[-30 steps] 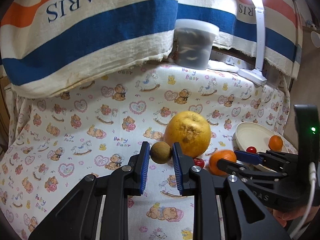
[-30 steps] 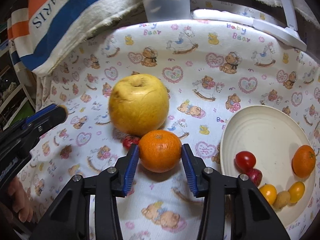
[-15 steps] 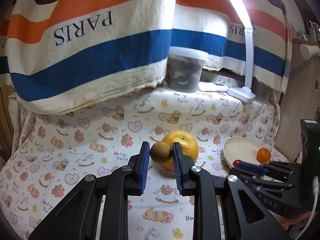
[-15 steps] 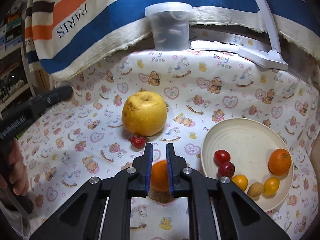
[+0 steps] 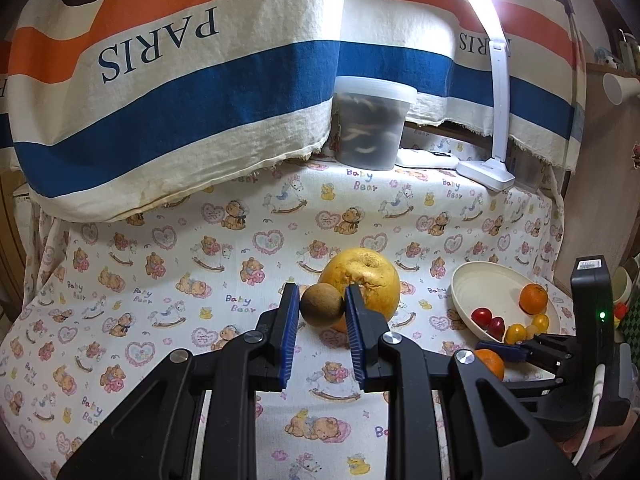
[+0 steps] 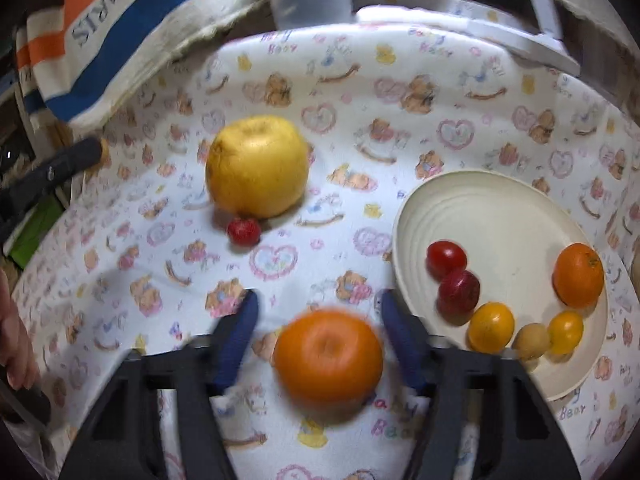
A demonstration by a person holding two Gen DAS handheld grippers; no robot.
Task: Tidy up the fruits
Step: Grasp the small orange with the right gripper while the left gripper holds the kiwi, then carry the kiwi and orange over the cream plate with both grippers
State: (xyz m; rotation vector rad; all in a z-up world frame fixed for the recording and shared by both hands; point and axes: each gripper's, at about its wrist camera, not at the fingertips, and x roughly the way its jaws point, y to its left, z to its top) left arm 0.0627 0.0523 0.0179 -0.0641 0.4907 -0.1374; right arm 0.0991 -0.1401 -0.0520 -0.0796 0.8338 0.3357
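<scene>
My left gripper point(image 5: 322, 306) is shut on a small round brown fruit point(image 5: 322, 311) and holds it above the cloth, in front of a big yellow pomelo point(image 5: 362, 280). My right gripper point(image 6: 320, 316) is open, its jaws wide on either side of an orange point(image 6: 328, 356) that lies blurred between them without touching them. The orange also shows in the left wrist view point(image 5: 490, 362). A cream plate point(image 6: 504, 208) at the right holds several small fruits and another orange point(image 6: 578, 275). A small red fruit point(image 6: 244, 231) lies by the pomelo point(image 6: 258, 166).
A lidded plastic tub point(image 5: 372, 124) and a white lamp base point(image 5: 486, 170) stand at the back under a striped PARIS towel point(image 5: 180, 92). The bear-print cloth point(image 5: 160, 280) covers the table.
My right gripper was shut on the orange half a second ago; it has opened and the orange has dropped between the jaws. My left gripper has kept the brown fruit raised.
</scene>
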